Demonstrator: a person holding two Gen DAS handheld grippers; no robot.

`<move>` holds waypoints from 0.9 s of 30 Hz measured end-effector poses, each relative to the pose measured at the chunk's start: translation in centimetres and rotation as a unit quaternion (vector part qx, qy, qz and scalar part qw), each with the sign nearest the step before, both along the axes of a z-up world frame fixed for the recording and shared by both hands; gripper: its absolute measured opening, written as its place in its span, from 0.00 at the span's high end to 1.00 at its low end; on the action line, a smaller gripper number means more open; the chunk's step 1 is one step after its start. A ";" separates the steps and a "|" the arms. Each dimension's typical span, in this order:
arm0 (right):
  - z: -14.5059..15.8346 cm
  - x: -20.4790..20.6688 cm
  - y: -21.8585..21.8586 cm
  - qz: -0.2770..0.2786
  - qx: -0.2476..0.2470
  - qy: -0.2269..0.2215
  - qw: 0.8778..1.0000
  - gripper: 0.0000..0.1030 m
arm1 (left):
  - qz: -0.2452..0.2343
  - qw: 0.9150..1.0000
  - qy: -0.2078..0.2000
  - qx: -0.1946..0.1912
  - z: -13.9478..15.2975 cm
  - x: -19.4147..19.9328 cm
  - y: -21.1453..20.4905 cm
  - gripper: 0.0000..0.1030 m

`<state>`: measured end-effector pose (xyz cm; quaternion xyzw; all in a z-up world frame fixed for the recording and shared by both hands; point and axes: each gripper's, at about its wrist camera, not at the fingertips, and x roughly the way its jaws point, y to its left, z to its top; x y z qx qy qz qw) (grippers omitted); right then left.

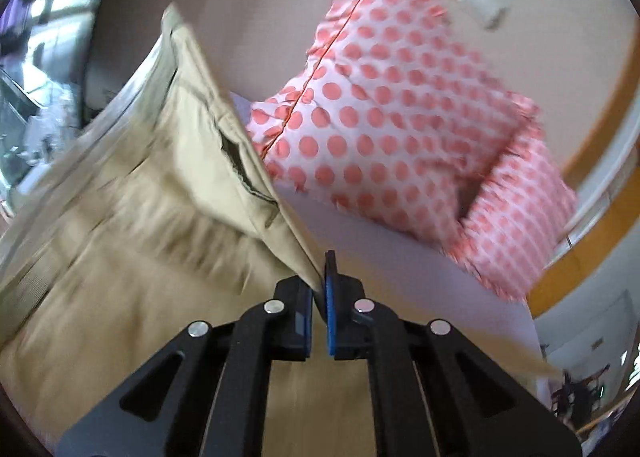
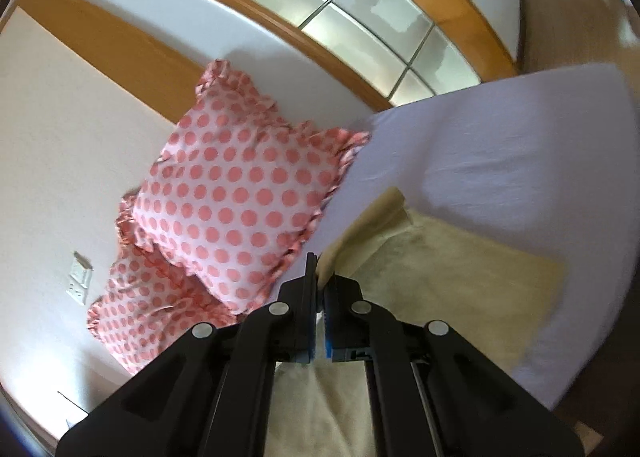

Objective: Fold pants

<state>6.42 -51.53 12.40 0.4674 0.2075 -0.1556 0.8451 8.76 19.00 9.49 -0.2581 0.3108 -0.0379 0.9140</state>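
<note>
- Left gripper (image 1: 319,297) tilted, pointing up over the bed toward the wall; fingers pinched tight on an edge of the khaki pants (image 1: 132,185), fabric wedged between the blue pads (image 1: 330,309).
- Right gripper (image 2: 319,289) angled forward and a bit down across the bed (image 2: 520,145); fingers closed on a rolled-up corner of the pants (image 2: 440,273), cloth sticking out just above the tips.
- Pants: tan/khaki, lifted in the left view, hanging to the left of the gripper with a pocket opening and waistband showing, wrinkled, motion-blurred.
- In the right view, the rest of the pants lies flat on the pale lavender sheet, right of the gripper, one edge curled over near the tips.
- Two polka-dot pillows (image 2: 232,201), white with coral dots and ruffled edges, stacked against the wall at the head of the bed, near the pants but apart.
- Wall outlet plate (image 2: 78,281) left of the pillows.
- Wood-framed window (image 2: 340,17) above the bed.
</note>
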 end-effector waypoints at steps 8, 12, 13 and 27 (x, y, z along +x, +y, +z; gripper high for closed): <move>-3.6 -3.4 -0.9 -0.024 0.025 0.063 0.997 0.97 | 0.029 0.999 0.033 -0.005 -5.5 -11.5 -1.0 0.94; -4.2 -4.1 -1.1 -0.027 0.028 0.072 0.997 0.97 | 0.032 0.999 0.039 -0.013 -7.4 -11.9 -0.8 0.93; -4.2 -4.2 -1.0 -0.024 0.024 0.077 0.996 0.97 | 0.033 0.999 0.038 -0.014 -7.8 -12.1 -0.8 0.93; -4.2 -6.2 -0.2 -0.049 -0.026 0.116 0.992 0.58 | 0.126 0.991 -0.031 -0.027 -6.3 -16.8 3.2 0.43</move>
